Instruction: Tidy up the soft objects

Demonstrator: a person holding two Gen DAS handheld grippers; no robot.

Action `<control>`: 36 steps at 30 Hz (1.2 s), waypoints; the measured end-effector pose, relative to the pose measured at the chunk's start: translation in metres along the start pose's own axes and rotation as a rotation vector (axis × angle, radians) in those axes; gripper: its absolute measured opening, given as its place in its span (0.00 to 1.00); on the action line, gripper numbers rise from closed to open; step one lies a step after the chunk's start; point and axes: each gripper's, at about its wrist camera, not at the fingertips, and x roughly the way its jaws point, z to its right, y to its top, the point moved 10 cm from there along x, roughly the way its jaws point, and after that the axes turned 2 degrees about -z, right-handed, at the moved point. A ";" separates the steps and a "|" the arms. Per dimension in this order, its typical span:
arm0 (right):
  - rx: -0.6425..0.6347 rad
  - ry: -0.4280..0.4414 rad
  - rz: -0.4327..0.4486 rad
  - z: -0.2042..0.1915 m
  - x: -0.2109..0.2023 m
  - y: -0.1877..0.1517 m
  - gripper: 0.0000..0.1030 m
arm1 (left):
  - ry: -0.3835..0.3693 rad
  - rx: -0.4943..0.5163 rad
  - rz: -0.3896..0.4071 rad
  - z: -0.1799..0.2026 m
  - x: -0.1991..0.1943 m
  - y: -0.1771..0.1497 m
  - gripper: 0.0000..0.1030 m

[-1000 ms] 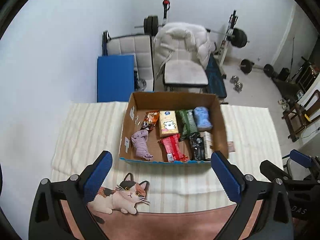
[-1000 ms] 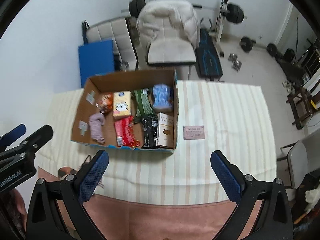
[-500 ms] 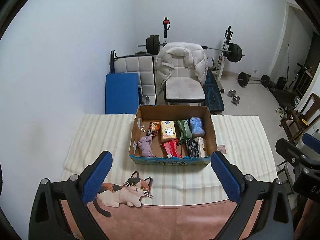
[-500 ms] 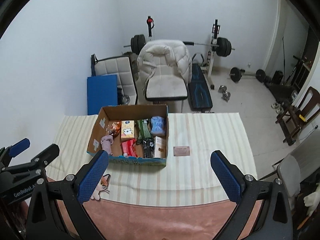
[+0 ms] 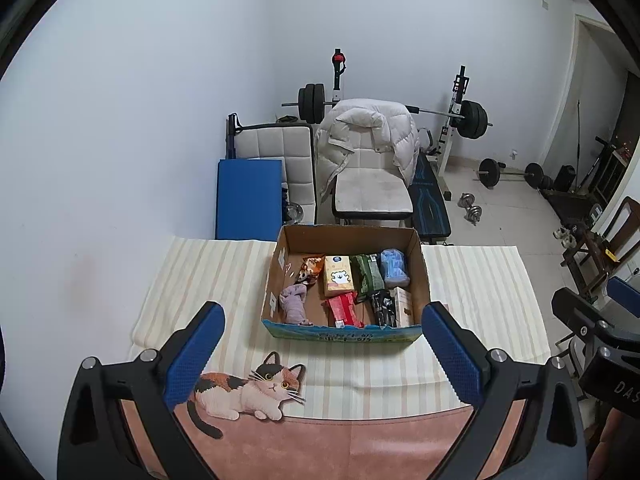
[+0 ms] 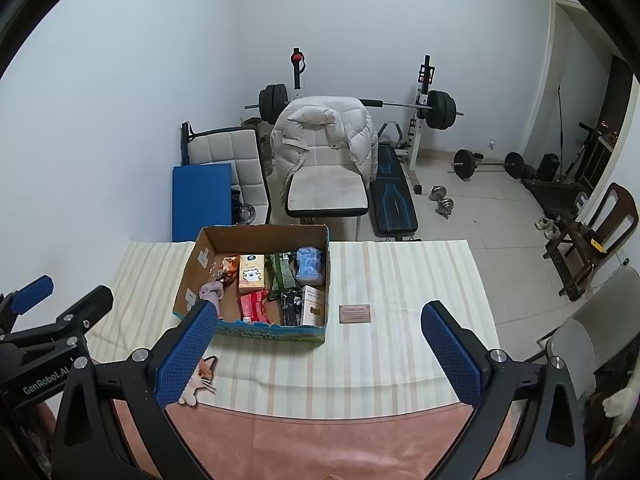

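An open brown cardboard box point(image 5: 346, 280) with a blue printed front edge sat on the cream striped cloth-covered surface point(image 5: 224, 276), holding a crumpled lilac soft cloth toy point(image 5: 294, 304) at its left, a yellow tissue pack with a bear face point(image 5: 338, 276), a red wrapped packet point(image 5: 344, 310), a green pouch point(image 5: 366, 272) and a pale blue soft roll point(image 5: 394, 267). A flat calico cat-shaped plush point(image 5: 248, 390) lay near the front edge of the surface, apart from the box. A small brownish card point(image 6: 355, 313) lay on the cloth just right of the box. The left hand-held gripper point(image 5: 324, 356) hung above the front edge with its blue-padded fingers spread wide, gripping nothing. The right hand-held gripper point(image 6: 318, 354) was likewise spread and empty. Behind the surface stood a white chair draped with a puffy white jacket point(image 5: 368, 136).
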 end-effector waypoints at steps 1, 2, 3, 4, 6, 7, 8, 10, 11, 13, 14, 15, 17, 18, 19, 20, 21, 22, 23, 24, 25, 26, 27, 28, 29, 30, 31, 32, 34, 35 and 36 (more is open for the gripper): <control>-0.004 -0.002 0.000 0.000 0.000 0.000 1.00 | 0.000 -0.002 0.000 0.000 0.000 0.000 0.98; -0.003 -0.005 0.001 0.001 -0.001 0.000 1.00 | -0.001 -0.002 0.000 0.001 0.000 0.000 0.98; 0.002 -0.004 0.000 0.002 -0.001 0.000 1.00 | -0.002 0.000 0.000 0.002 -0.001 0.000 0.98; 0.003 -0.004 -0.001 0.002 -0.001 0.000 1.00 | -0.003 0.000 -0.001 0.002 -0.001 0.001 0.98; 0.005 -0.009 -0.001 0.003 -0.002 -0.001 1.00 | -0.005 0.001 0.000 0.003 -0.002 0.003 0.98; 0.008 -0.009 -0.001 0.004 -0.002 -0.001 1.00 | -0.006 0.001 0.001 0.004 -0.002 0.004 0.98; 0.009 -0.011 -0.001 0.005 -0.003 -0.001 1.00 | -0.007 0.000 0.001 0.004 -0.004 0.004 0.98; 0.011 -0.015 -0.002 0.006 -0.002 -0.002 1.00 | -0.009 0.001 0.003 0.004 -0.005 0.005 0.98; 0.012 -0.016 -0.002 0.007 -0.002 -0.002 1.00 | -0.009 0.001 0.003 0.004 -0.005 0.005 0.98; 0.010 -0.021 -0.001 0.007 -0.005 -0.003 1.00 | -0.010 0.002 0.003 0.004 -0.004 0.005 0.98; 0.012 -0.021 -0.003 0.008 -0.005 -0.004 1.00 | -0.008 0.003 0.002 0.003 -0.004 0.005 0.98; 0.014 -0.023 -0.003 0.009 -0.005 -0.004 1.00 | -0.008 0.004 0.002 0.003 -0.005 0.006 0.98; 0.017 -0.028 -0.007 0.010 -0.004 -0.006 1.00 | -0.008 0.003 0.002 0.004 -0.004 0.005 0.98; 0.020 -0.029 -0.008 0.011 -0.003 -0.007 1.00 | -0.007 0.004 0.002 0.004 -0.005 0.006 0.98; 0.023 -0.031 -0.009 0.011 -0.002 -0.008 1.00 | -0.008 0.002 0.003 0.004 -0.005 0.005 0.98; 0.025 -0.033 -0.009 0.012 -0.002 -0.008 1.00 | -0.008 0.002 0.002 0.004 -0.005 0.005 0.98; 0.026 -0.036 -0.011 0.013 -0.002 -0.009 1.00 | -0.010 0.003 0.001 0.004 -0.005 0.006 0.98; 0.028 -0.037 -0.012 0.013 -0.001 -0.010 1.00 | -0.009 0.002 0.002 0.004 -0.005 0.004 0.98; 0.029 -0.039 -0.012 0.013 -0.002 -0.010 1.00 | -0.008 0.001 0.003 0.004 -0.005 0.004 0.98; 0.029 -0.041 -0.012 0.013 -0.003 -0.010 1.00 | -0.009 0.002 0.003 0.004 -0.005 0.005 0.98; 0.031 -0.043 -0.012 0.013 -0.003 -0.010 1.00 | -0.009 0.003 0.003 0.005 -0.004 0.005 0.98; 0.032 -0.044 -0.012 0.014 -0.003 -0.010 1.00 | -0.009 0.002 0.003 0.005 -0.005 0.005 0.98; 0.031 -0.045 -0.010 0.014 -0.004 -0.010 1.00 | -0.011 0.002 0.003 0.005 -0.005 0.006 0.98; 0.031 -0.048 -0.009 0.014 -0.004 -0.010 1.00 | -0.013 0.004 0.002 0.006 -0.004 0.006 0.98; 0.031 -0.049 -0.008 0.014 -0.004 -0.010 1.00 | -0.013 0.005 0.002 0.006 -0.005 0.007 0.98; 0.033 -0.048 -0.009 0.015 -0.004 -0.010 1.00 | -0.014 0.007 0.003 0.007 -0.005 0.008 0.98; 0.033 -0.048 -0.008 0.014 -0.005 -0.010 1.00 | -0.015 0.006 0.003 0.006 -0.005 0.007 0.98; 0.033 -0.049 -0.007 0.015 -0.006 -0.009 1.00 | -0.016 0.006 0.002 0.007 -0.005 0.007 0.98; 0.034 -0.051 -0.002 0.015 -0.006 -0.009 1.00 | -0.019 0.009 0.003 0.008 -0.006 0.008 0.98; 0.034 -0.053 -0.001 0.016 -0.007 -0.008 1.00 | -0.019 0.008 0.003 0.008 -0.006 0.008 0.98; 0.034 -0.054 0.000 0.016 -0.008 -0.008 1.00 | -0.020 0.008 0.003 0.008 -0.006 0.008 0.98</control>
